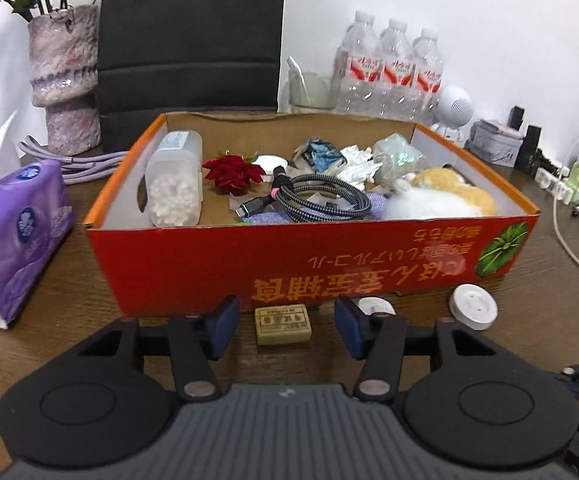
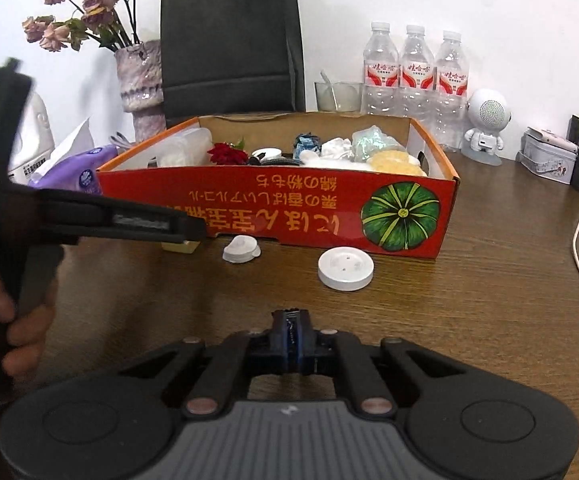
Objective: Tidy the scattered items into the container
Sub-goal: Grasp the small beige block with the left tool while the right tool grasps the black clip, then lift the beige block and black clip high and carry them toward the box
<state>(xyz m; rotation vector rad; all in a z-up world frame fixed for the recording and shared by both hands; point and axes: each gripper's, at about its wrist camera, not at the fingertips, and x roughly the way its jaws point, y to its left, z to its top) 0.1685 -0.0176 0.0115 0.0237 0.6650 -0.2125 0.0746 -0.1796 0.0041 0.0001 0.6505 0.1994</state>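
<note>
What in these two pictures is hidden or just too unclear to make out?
- Yellowish block: its label print is too small to read in the left wrist view; in the right wrist view the left gripper covers most of it.
- Small white piece: half hidden behind a left finger in the left wrist view.
- Red box: its near wall hides the floor and lower contents in the right wrist view.

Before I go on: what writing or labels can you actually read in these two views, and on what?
Red cardboard box, front wall: large yellow East Asian characters, printed upside down; I cannot transcribe them reliably.
Three water bottles: red labels with white characters, too small to read.
Small yellowish eraser: printed lines, blurred.
Purple tissue pack: round logos, no legible words.
White disc: no text.
</note>
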